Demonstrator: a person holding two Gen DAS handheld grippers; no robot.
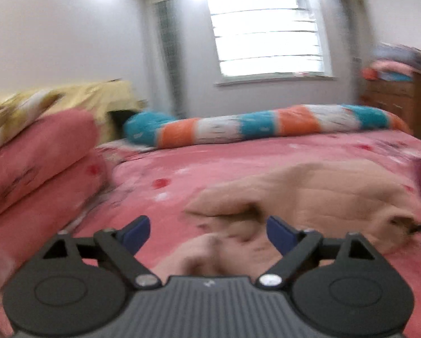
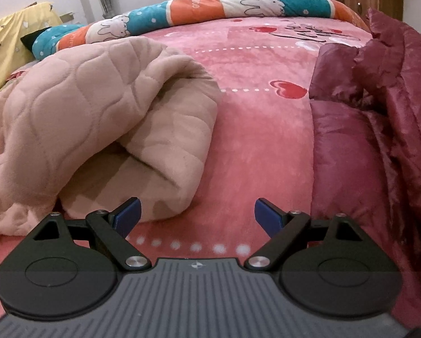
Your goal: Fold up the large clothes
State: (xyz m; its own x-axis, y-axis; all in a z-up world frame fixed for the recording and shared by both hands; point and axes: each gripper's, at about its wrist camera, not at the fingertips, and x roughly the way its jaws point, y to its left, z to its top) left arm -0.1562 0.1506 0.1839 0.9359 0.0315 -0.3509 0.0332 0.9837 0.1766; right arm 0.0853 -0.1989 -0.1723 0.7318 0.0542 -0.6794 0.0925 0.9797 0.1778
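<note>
Right wrist view: the right gripper (image 2: 197, 216) hangs with fingers wide and empty over the pink bed cover (image 2: 255, 129), the beige quilted garment (image 2: 97, 118) crumpled to its left, a maroon jacket (image 2: 379, 129) right. The left gripper (image 1: 207, 235), blurred, gapes empty above that garment (image 1: 309, 194).

A beige quilted garment (image 2: 103, 118) was seen bunched and partly folded on the bed, a maroon padded coat (image 2: 379, 129) heaped well apart.
</note>
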